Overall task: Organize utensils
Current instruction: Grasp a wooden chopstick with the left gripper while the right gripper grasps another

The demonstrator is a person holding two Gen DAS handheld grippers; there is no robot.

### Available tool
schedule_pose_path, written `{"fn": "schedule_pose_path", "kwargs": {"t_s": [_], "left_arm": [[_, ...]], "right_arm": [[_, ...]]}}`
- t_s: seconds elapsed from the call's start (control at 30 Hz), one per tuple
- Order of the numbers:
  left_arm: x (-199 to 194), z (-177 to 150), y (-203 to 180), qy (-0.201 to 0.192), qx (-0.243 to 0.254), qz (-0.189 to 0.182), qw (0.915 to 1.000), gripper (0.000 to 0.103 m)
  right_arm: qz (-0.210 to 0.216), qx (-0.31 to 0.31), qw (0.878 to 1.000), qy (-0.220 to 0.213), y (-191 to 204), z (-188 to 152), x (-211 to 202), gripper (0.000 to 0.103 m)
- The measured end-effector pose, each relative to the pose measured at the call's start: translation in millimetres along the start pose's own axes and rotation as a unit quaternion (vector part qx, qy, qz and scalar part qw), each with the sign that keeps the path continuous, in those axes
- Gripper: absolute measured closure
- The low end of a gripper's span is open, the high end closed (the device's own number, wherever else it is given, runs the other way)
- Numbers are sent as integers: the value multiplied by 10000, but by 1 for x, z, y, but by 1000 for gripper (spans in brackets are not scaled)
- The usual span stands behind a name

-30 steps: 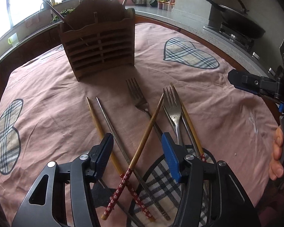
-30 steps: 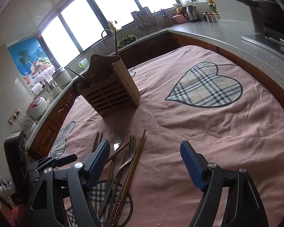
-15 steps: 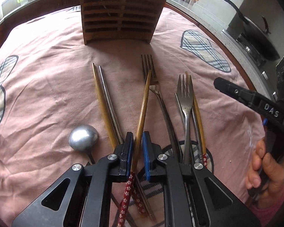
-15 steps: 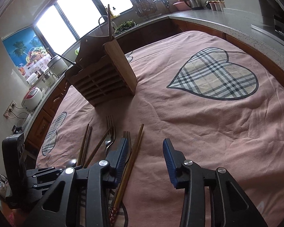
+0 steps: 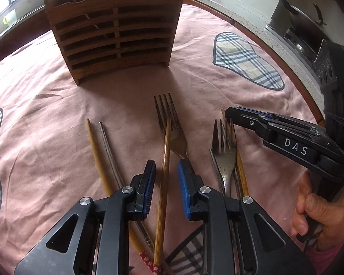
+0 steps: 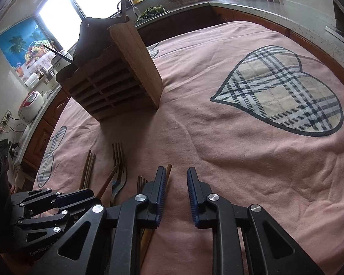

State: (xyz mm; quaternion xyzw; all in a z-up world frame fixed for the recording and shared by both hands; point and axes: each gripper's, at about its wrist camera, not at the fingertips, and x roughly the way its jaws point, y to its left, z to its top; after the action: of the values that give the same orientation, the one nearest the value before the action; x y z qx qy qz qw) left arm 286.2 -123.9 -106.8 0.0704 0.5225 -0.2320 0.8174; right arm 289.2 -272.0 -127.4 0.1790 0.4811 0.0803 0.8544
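1. Two blue-padded fingers of the left gripper [image 5: 166, 178] flank a wooden chopstick [image 5: 165, 160] lying across a fork [image 5: 169, 123] on the pink-clothed surface [image 5: 45, 105]; its jaws have just been opening, pads clear of it.
2. Right wrist view: the right gripper [image 6: 176, 184] has just been closing, jaws slightly apart on nothing, another chopstick [image 6: 168, 170] just outside them. The wooden holder [image 6: 117, 80] stands beyond.

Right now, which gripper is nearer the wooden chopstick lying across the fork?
Left. The left gripper straddles that chopstick, pads not visibly pressing. The right gripper is off beside the other fork, over bare cloth.

Slatted wooden holder [image 5: 117, 34] upright on pink cloth, forks [image 5: 169, 123] and chopsticks [image 5: 96, 146] lying flat before it
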Motion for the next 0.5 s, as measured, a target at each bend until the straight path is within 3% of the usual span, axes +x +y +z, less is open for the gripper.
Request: {"fn": "schedule_pose_path", "kwargs": {"t_s": [0.13,0.27,0.5], "left_arm": [[-1,-3,8,-55,-22,1,10000,96],[-2,-2,21,-18,-218,-125,9997,96],[9,16,10,37,-34,-59,10000,95]], "right_arm": [[46,-129,9999,101,5,2,7,87],[86,-255,9995,169,9,4,11,88],[36,-455,9984,321,13,7,13,88]]}}
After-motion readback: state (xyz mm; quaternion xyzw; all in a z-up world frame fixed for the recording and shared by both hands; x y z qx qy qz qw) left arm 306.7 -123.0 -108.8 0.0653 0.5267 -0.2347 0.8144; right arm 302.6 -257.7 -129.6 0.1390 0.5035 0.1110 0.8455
